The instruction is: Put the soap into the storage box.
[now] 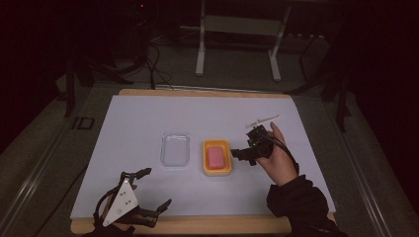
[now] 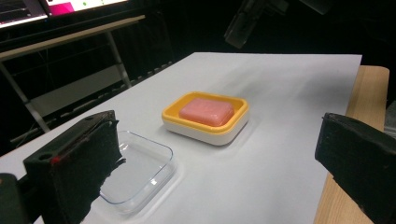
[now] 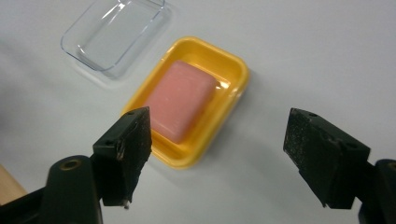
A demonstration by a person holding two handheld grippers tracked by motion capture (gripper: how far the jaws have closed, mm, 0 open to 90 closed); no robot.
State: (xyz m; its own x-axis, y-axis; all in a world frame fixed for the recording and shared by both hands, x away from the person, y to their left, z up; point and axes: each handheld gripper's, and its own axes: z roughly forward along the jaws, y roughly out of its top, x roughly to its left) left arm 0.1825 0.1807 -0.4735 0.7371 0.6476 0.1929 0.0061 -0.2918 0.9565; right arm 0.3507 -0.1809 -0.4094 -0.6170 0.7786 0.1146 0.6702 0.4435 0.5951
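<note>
A pink soap bar (image 1: 216, 157) (image 2: 206, 111) (image 3: 180, 102) lies in a yellow dish (image 1: 205, 159) (image 2: 205, 128) (image 3: 233, 88) near the middle of the white sheet. Just left of the dish sits a clear plastic tray (image 1: 175, 149) (image 2: 140, 172) (image 3: 114, 32) with nothing in it. My right gripper (image 1: 243, 155) (image 3: 217, 154) hovers at the dish's right side, open, with only the sheet and the dish's near corner between its jaws. My left gripper (image 1: 158, 186) (image 2: 219, 158) rests near the front left edge, open wide, holding nothing and pointing toward the tray and dish.
A white sheet (image 1: 148, 118) covers a wooden table whose edge (image 1: 197, 224) shows along the front. Beyond the far edge stands a metal frame on legs (image 1: 200, 54), with cables on the dark floor. A person's hand and dark sleeve (image 1: 296, 202) come in from the lower right.
</note>
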